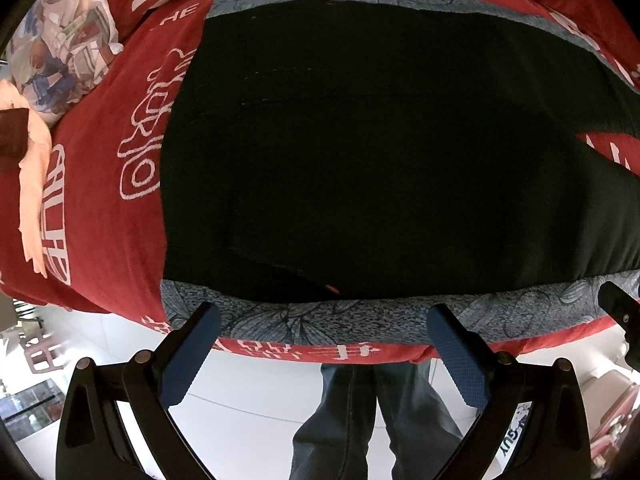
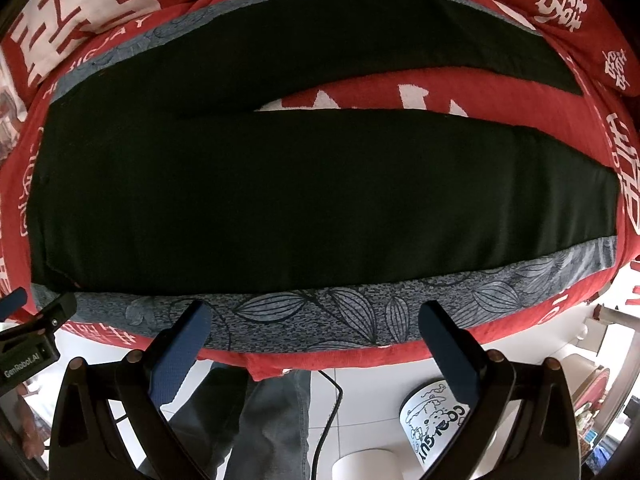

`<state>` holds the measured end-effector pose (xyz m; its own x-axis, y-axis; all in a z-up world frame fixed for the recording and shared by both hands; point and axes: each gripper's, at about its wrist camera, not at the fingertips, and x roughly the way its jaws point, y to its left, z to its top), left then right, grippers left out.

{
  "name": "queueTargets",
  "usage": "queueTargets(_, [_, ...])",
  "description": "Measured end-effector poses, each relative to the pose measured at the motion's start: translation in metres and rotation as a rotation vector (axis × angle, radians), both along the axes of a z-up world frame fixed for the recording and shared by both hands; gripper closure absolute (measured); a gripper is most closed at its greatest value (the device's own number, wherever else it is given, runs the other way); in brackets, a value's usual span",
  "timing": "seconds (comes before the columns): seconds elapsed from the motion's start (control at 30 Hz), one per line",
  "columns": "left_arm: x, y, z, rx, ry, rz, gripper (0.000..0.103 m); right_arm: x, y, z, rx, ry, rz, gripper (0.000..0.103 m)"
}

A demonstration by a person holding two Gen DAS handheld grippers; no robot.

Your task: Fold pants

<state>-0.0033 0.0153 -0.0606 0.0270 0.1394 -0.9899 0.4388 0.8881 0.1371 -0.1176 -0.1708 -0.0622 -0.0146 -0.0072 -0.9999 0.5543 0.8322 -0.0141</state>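
Black pants (image 1: 380, 152) lie flat on a grey leaf-patterned cloth (image 1: 320, 320) over a red printed bedspread (image 1: 100, 220). The left wrist view shows the waist end; the right wrist view shows both legs (image 2: 300, 200) spread apart, with red cover between them. My left gripper (image 1: 324, 320) is open and empty, just short of the near pants edge. My right gripper (image 2: 316, 316) is open and empty over the grey cloth (image 2: 320, 320) at the near leg's edge. Each gripper shows at the other view's side edge.
A patterned pillow (image 1: 60, 52) and peach cloth (image 1: 32, 184) lie at the left of the bed. Below the bed edge is white tiled floor (image 1: 248, 400), the person's jeans-clad legs (image 1: 360, 420), a printed white bin (image 2: 436, 420) and a black cable (image 2: 332, 408).
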Motion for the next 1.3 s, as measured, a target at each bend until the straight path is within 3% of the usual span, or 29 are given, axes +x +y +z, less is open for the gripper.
queueTargets(0.9, [-0.002,0.001,-0.007,0.014,0.002,0.012,0.0,-0.001,-0.004,-0.005,0.063,-0.035,-0.034,0.0])
queueTargets(1.3, [-0.003,0.03,-0.009,-0.127,0.027,0.087,0.0,-0.013,-0.012,-0.015,0.413,-0.254,-0.198,0.0])
